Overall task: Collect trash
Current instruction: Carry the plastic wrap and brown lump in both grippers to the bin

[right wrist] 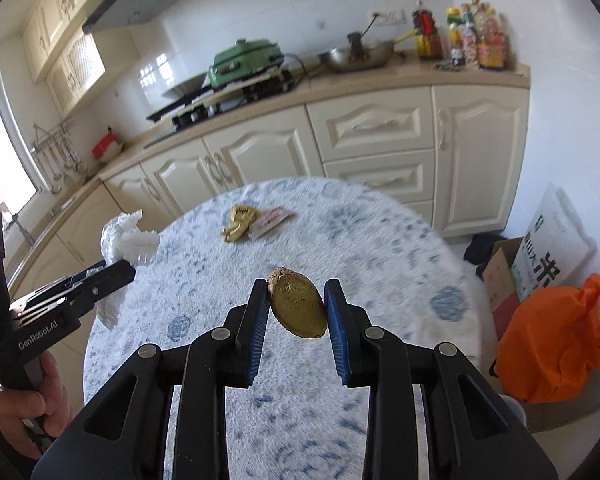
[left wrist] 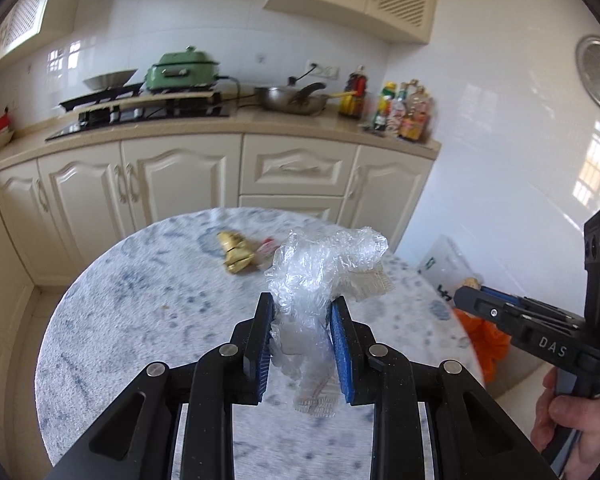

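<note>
My left gripper (left wrist: 302,306) is shut on a crumpled clear plastic wrap (left wrist: 320,268) and holds it above the round table (left wrist: 140,320). It also shows at the left of the right wrist view (right wrist: 116,270) with the wrap (right wrist: 126,236). My right gripper (right wrist: 296,292) is shut on a brown-green oval food scrap (right wrist: 298,306), above the table (right wrist: 380,240). It shows at the right edge of the left wrist view (left wrist: 466,294). A gold wrapper (left wrist: 236,252) (right wrist: 240,224) and a red-white packet (right wrist: 270,220) lie on the table's far side.
An orange bag (right wrist: 552,344) lines a bin on the floor right of the table, also in the left wrist view (left wrist: 488,340). A cardboard box (right wrist: 500,272) and a white sack (right wrist: 556,244) stand behind it. Kitchen cabinets (left wrist: 180,184) run behind the table.
</note>
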